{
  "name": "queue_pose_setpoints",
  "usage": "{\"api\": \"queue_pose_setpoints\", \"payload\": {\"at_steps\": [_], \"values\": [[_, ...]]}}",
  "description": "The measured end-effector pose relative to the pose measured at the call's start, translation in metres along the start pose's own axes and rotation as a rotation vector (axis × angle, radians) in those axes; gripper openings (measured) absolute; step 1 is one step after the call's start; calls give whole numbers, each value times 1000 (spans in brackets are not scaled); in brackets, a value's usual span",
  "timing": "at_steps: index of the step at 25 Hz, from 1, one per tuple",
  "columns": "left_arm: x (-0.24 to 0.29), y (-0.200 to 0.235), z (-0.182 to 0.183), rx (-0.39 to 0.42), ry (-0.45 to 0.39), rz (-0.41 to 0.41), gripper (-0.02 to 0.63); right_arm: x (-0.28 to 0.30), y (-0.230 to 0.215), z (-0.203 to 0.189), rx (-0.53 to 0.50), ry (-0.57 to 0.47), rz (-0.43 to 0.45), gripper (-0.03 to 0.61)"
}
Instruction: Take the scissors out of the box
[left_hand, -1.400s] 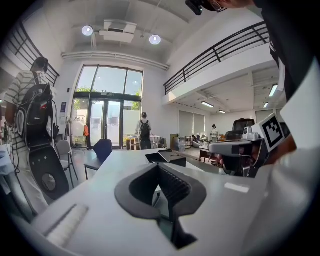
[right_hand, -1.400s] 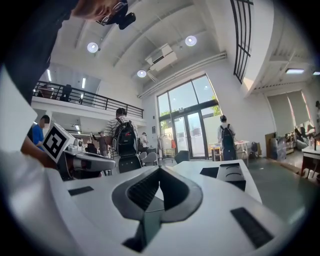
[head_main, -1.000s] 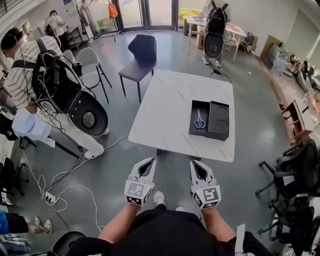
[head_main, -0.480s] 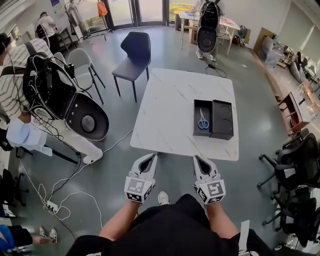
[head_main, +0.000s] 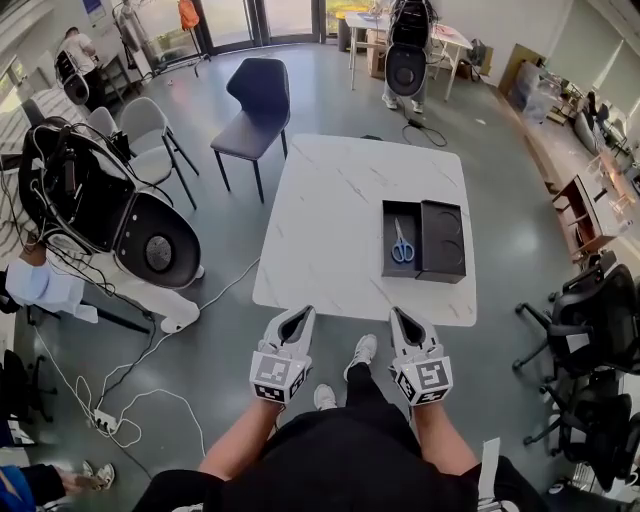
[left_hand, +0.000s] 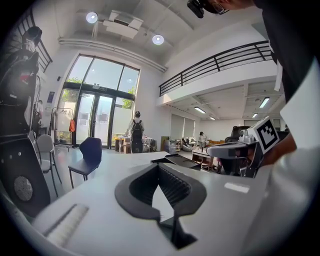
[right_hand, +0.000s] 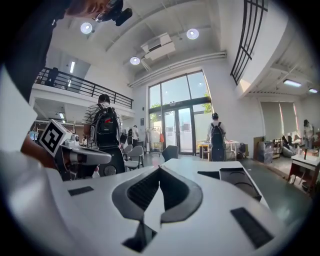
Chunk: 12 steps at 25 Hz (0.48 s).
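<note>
Two white hand-held grippers hover side by side short of the near edge of the white marbled tabletop (head_main: 330, 220), well apart from the task's thing. The left gripper (head_main: 297, 316) has its jaws pressed together at the tips with nothing between them. The right gripper (head_main: 401, 316) is the same, tips meeting and empty. The pair of scissors with blue handles and pale metal blades (head_main: 401, 243) lies flat inside the shallow black rectangular box (head_main: 386, 262), on the right half of the tabletop. Its handles are toward the person and its blades point away. The scissors take up the middle of the box and touch neither gripper. Just beside the box on its right, edge to edge with it, lies a black lid-like tray with a round recess (head_main: 443, 240). From above the scissors are too small to tell whether the blades are fully closed. In both gripper views, which look low across the tabletop, only the dark rims of the box and tray show. The scissors are hidden behind the box wall there.
</note>
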<state>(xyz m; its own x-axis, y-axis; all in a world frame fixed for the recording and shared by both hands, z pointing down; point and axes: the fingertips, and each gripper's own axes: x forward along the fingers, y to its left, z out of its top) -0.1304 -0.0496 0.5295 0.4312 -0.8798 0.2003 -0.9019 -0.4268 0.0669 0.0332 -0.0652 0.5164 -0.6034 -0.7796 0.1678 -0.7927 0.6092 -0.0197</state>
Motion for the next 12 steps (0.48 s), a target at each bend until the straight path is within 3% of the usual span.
{"api": "queue_pose_setpoints", "payload": {"at_steps": [12], "values": [[93,36,17,0,35,29,9,75,-80,5,65,4,-1,9]]}}
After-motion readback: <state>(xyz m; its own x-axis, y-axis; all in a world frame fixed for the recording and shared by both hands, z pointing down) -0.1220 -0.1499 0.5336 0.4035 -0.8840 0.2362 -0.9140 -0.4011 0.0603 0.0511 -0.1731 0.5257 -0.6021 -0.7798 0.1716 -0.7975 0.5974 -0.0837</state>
